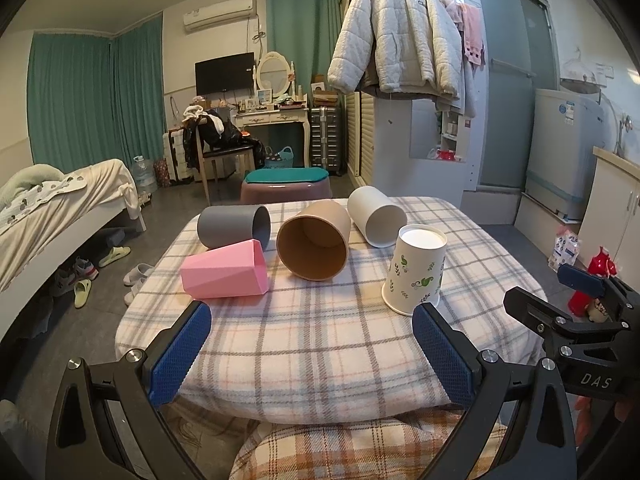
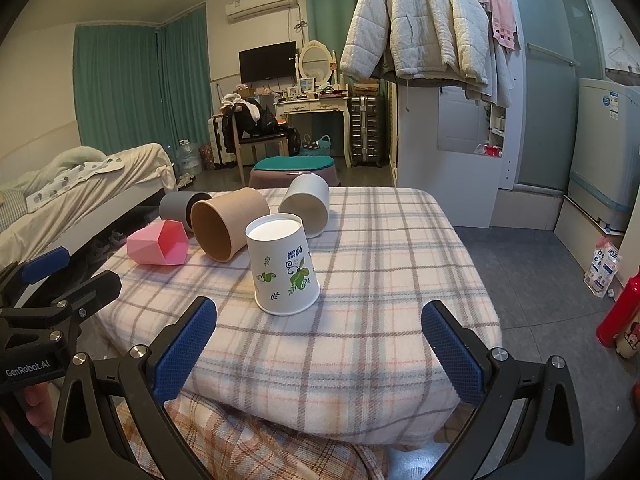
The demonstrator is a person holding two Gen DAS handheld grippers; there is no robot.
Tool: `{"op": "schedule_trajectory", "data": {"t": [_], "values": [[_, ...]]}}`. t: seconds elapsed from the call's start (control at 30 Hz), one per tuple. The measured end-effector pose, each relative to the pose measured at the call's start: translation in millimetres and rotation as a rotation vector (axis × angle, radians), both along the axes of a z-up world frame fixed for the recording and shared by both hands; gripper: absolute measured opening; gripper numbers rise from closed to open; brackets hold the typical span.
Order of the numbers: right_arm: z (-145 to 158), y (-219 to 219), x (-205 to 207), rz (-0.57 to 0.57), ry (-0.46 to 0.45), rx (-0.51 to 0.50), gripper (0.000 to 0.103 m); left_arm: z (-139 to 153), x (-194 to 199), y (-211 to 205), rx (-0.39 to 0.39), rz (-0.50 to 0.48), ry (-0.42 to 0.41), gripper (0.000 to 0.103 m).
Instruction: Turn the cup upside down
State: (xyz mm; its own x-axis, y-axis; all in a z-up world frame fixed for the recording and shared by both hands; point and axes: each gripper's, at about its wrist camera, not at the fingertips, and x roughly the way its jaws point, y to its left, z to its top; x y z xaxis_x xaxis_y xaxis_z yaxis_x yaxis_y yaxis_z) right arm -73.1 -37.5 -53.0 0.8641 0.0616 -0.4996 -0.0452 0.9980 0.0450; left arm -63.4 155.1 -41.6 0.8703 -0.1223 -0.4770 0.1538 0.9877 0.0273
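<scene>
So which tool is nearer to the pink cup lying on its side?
Left. The left tool sits just short of the pink cup, its left finger close below it. The right tool is farther right, facing the leaf-printed paper cup.

A lived-in home bedroom: a bed at left, a dressing table with mirror at centre, a jacket hanging upper right, shoes on the floor.

Both views are evenly, softly lit from overhead; shadows are faint. Strong fisheye bending and black vignetting are seen at the corners. Focus is sharp throughout.
</scene>
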Motion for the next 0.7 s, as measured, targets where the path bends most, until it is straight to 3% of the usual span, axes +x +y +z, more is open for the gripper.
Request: {"op": "schedule_trajectory", "data": {"t": [0.7], "values": [[-6.5, 0.8, 1.4, 0.002, 0.017, 0.001, 0.103, -3.2, 1.0, 2.3, 0.004, 0.002, -0.006, 0.103]]}}
